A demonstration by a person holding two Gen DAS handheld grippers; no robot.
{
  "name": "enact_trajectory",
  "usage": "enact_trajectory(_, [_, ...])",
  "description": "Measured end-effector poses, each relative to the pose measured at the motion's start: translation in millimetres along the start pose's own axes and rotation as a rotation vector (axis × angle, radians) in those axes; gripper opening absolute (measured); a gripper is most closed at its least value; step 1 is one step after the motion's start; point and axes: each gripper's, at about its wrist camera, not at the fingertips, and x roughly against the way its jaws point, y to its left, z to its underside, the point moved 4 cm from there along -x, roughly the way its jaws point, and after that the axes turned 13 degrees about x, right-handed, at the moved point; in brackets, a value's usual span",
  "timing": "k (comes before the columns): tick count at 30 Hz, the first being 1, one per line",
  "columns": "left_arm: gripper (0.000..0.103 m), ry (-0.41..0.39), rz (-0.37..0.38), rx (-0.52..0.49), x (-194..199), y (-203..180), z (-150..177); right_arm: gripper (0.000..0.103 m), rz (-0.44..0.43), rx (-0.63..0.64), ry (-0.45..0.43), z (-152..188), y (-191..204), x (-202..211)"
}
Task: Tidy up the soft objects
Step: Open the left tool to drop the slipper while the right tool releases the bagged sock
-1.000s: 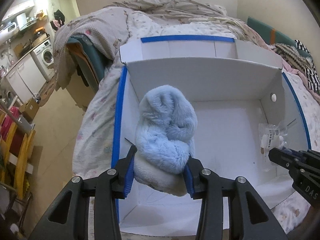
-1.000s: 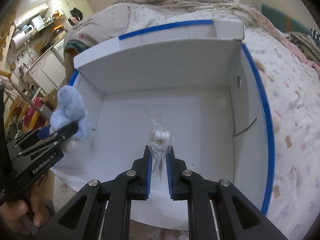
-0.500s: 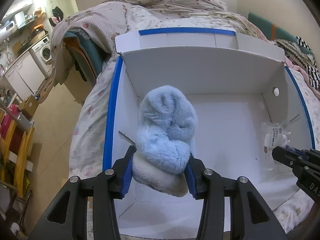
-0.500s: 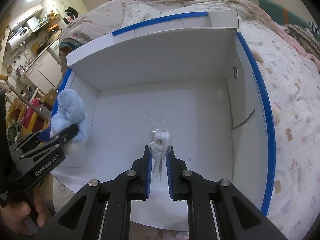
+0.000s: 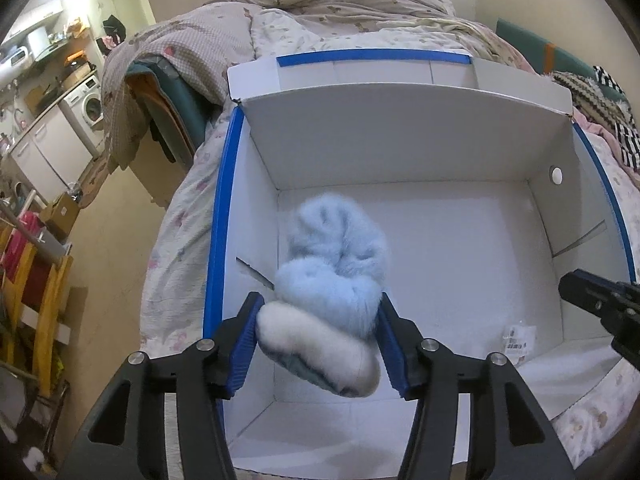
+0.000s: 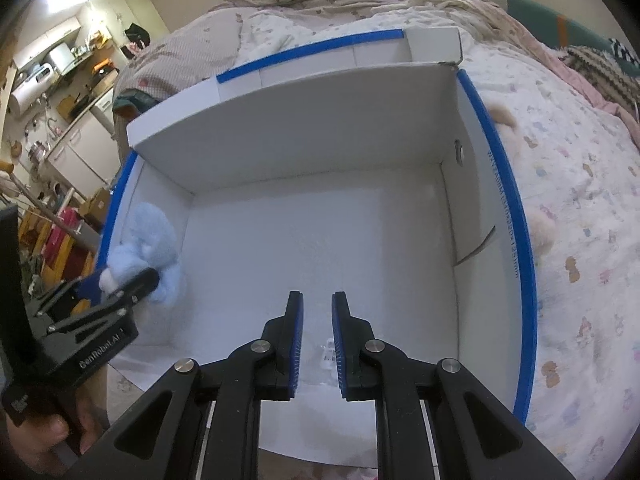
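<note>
Landmark: white box point(image 5: 400, 128), blue-taped rim, sitting on the bed point(image 6: 580, 184).

Left gripper point(image 5: 318, 334): clamped on the plush point(image 5: 334, 280), both blue pads pressed into its sides. Plush is fluffy, light blue on top, white at the bottom, and sticks forward past the fingertips. It hangs over the box's left part, near the left wall, above the floor. Right view shows the same: left gripper point(image 6: 120, 280) at the box's left wall, plush point(image 6: 150, 240) pinched in it. Gripper body reads "GenRobot.AI".

Packet point(image 5: 518, 338): small clear plastic bag with a white barcode label, lying on the box floor at the near right, well apart from the plush. Label text too small to read.

Right gripper point(image 6: 317, 300): jaws spread a little, nothing between the pads. It hovers over the box's near edge; the packet point(image 6: 328, 354) lies on the floor below, seen through the gap between the fingers, not touching them. In the left view only its black tip point(image 5: 596, 300) shows at the box's right wall.

Box's right rim carries small print along the blue tape, too blurred to read.
</note>
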Motion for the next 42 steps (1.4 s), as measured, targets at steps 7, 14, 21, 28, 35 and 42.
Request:
enact_trajectory(7, [0.067, -0.006, 0.008, 0.007, 4.7, -0.5, -2.8, 0.076, -0.022, -0.022, -0.027, -1.8, -1.6, 4.0])
enact_trajectory(14, [0.072, -0.046, 0.037, -0.001, 16.4, -5.7, -3.9, 0.091, -0.032, -0.053, -0.057, -5.0, -5.7, 10.0])
enact_trajectory(21, [0.072, -0.078, 0.022, -0.002, 25.3, -6.5, -4.3, 0.100, -0.013, -0.073, -0.082, -5.7, -11.3, 13.6])
enact_trajectory(28, [0.072, -0.081, 0.023, 0.034, 33.1, 2.4, 0.0, 0.103, -0.015, -0.105, -0.151, -3.8, -14.0, 26.3])
enact_trajectory(35, [0.072, -0.110, 0.031, 0.053, 51.6, 13.6, 4.8, 0.103, 0.016, -0.078, -0.195, 4.1, -3.8, 44.1])
enact_trajectory(42, [0.072, -0.132, 0.025, 0.020, 70.4, 21.1, 13.3, 0.103, 0.032, -0.050, -0.210, 17.2, 2.7, 65.0])
